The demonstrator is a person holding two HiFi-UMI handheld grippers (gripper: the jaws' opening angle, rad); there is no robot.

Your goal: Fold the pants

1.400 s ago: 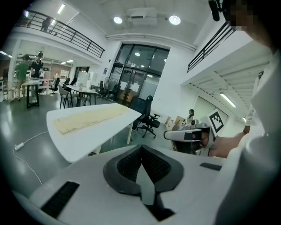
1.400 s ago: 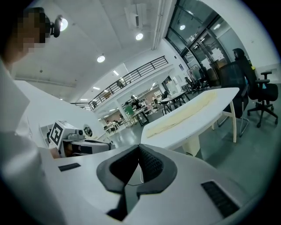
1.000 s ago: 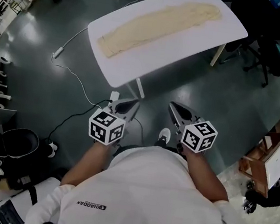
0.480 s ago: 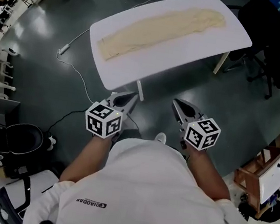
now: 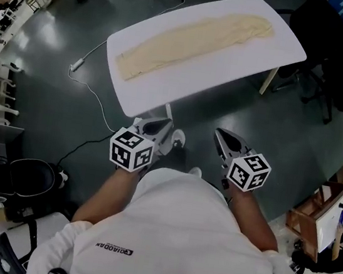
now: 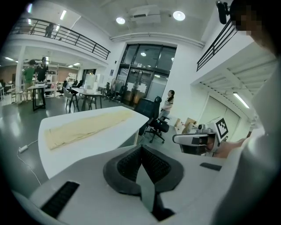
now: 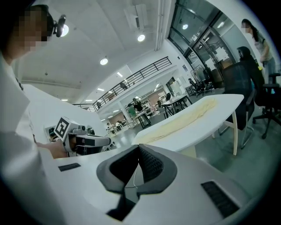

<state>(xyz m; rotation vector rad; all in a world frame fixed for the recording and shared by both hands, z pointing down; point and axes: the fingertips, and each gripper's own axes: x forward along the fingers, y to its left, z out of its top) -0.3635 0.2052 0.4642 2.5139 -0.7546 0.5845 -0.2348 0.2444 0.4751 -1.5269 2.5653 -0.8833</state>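
Cream pants (image 5: 192, 38) lie stretched out lengthwise on a white table (image 5: 232, 62). Both grippers hang over the floor in front of the person's body, short of the table's near edge. My left gripper (image 5: 160, 125) is shut with nothing in it; in its own view the pads meet (image 6: 141, 147), and the pants (image 6: 83, 127) lie well ahead on the table (image 6: 88, 149). The right gripper (image 5: 222, 136) is also shut and empty, its tips together (image 7: 138, 147). Its view shows the pants (image 7: 184, 118) far ahead and the left gripper (image 7: 83, 140) beside it.
Dark office chairs (image 5: 324, 41) stand beyond the table's right end. A white cable (image 5: 95, 91) trails across the floor at the left. A black bin (image 5: 7, 177) sits at the lower left, a wooden stand (image 5: 319, 211) at the right. A person (image 6: 168, 103) stands far off.
The person has stepped forward, and both grippers have come a little nearer to the table's near edge. A shoe now shows between the grippers. Both jaws stay as they were.
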